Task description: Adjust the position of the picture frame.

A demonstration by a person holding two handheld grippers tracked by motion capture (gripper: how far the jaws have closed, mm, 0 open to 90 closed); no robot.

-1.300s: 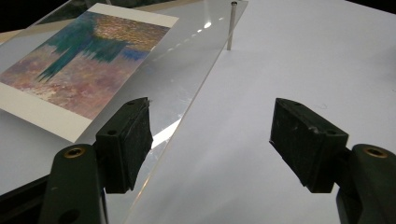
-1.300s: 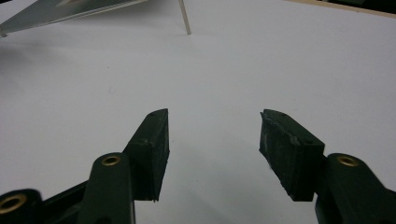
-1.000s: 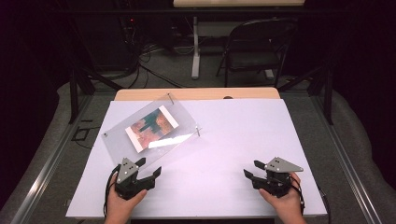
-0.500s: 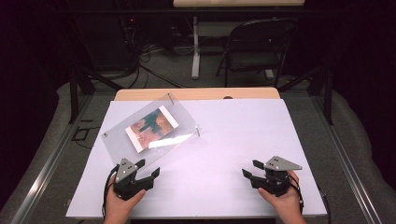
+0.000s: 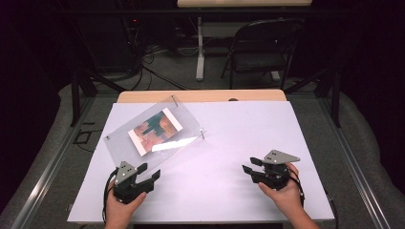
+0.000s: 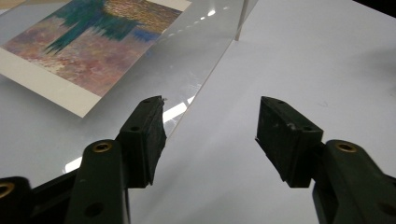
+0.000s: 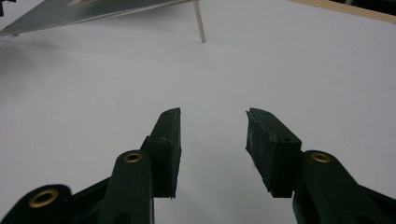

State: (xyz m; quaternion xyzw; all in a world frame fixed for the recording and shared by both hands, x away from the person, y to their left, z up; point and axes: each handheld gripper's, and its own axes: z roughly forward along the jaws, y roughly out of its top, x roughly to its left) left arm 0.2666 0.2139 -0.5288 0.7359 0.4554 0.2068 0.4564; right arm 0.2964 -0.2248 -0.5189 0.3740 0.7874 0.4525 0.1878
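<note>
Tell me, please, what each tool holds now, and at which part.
Nothing is held. The left tool and the right tool have nothing between their jaws, which have just been closing; the acrylic frame lies untouched.

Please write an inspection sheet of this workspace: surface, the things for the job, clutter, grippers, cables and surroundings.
Surface: white sheet covers the table; a wooden table edge shows at the far side.
Job's things: clear acrylic frame with a colourful picture lies at the left, raised on thin metal pins.
Clutter: nothing seen on the sheet.
Grippers: left gripper has open jaws that have just been closing, with nothing between them, close to the frame's near edge. Right gripper likewise, over bare sheet.
Cables: a black cable trails from each gripper; more cables lie on the floor behind.
Surroundings: dark room, a folding chair and a table leg beyond.
</note>
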